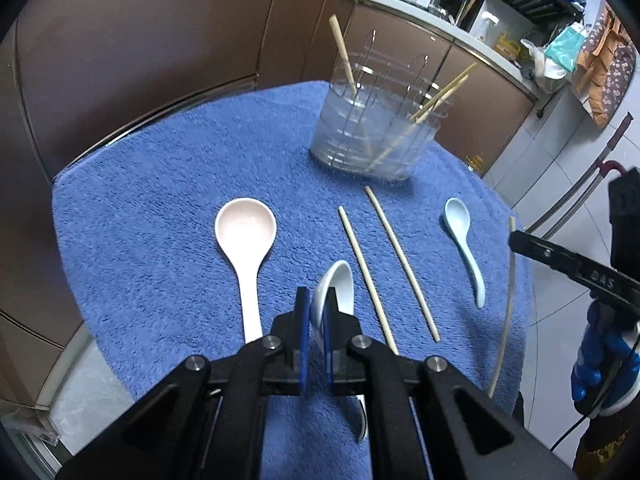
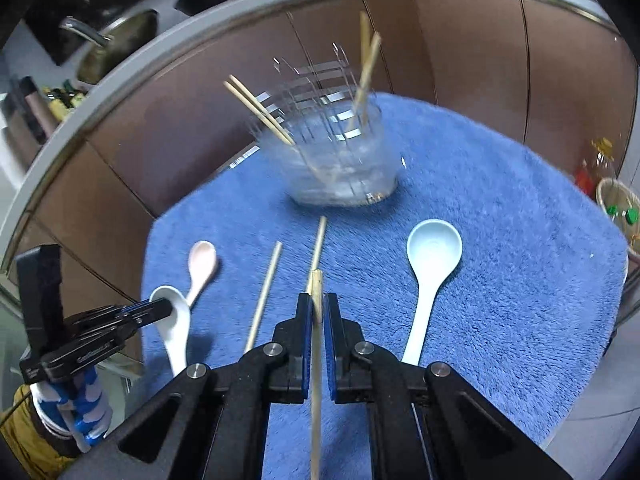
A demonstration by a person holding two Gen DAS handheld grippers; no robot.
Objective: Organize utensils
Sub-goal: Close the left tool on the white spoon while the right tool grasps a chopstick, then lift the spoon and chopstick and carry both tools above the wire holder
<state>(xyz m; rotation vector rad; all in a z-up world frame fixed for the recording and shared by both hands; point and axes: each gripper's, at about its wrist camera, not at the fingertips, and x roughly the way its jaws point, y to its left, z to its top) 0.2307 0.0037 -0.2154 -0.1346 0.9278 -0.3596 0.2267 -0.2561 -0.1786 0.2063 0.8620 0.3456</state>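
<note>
Clear holder ahead; two chopsticks, pink ladle on towel.

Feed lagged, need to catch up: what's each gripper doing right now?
Left gripper: closed, holding the white spoon.
Right gripper: closed, holding a chopstick.

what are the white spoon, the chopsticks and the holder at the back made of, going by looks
White spoon, held in the left tongs: glossy, thick-walled, likely glazed ceramic, possibly melamine. Chopstick in the right tongs: pale tan, matte, looks like bamboo or wood. Holder: see-through wall, clear plastic or glass, with thin shiny metal wires inside.
</note>
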